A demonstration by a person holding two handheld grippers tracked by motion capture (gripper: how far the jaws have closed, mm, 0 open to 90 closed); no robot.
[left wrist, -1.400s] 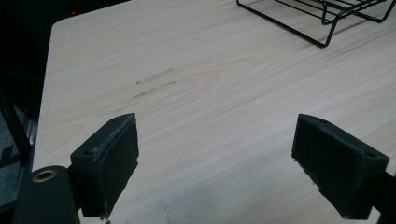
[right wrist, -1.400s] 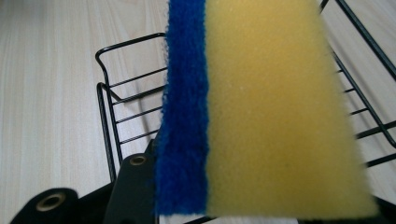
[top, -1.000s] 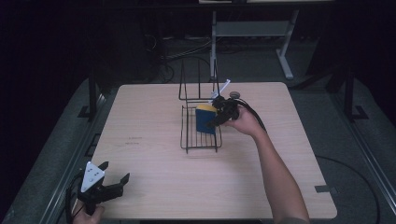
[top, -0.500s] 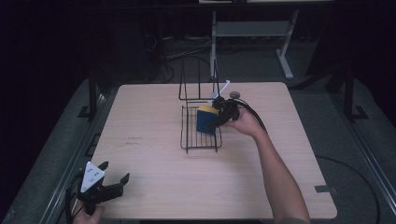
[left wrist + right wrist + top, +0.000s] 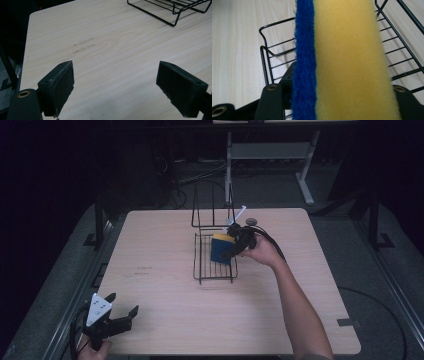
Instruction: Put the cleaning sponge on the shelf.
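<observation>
Sponge (image 5: 220, 249) stands in rack (image 5: 214, 271), frame centre; right gripper (image 5: 234, 245) jaws have just been opening, releasing it. Next: withdraw clear.

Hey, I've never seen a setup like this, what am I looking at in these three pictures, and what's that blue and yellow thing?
No robot arm here: a person at a wooden table holds a two-jaw hand tool in each hand. The high view looks down from above. The other two pictures come from cameras riding on each tool, looking along its black jaws.

On the table stands a black wire rack. The blue and yellow thing is a sponge, standing on edge in the rack, between the jaws of the right gripper. Those jaws have just been opening; whether the pads still press the sponge I can't tell.

The left gripper sits at the table's near left corner, jaws wide open, holding nothing.
</observation>
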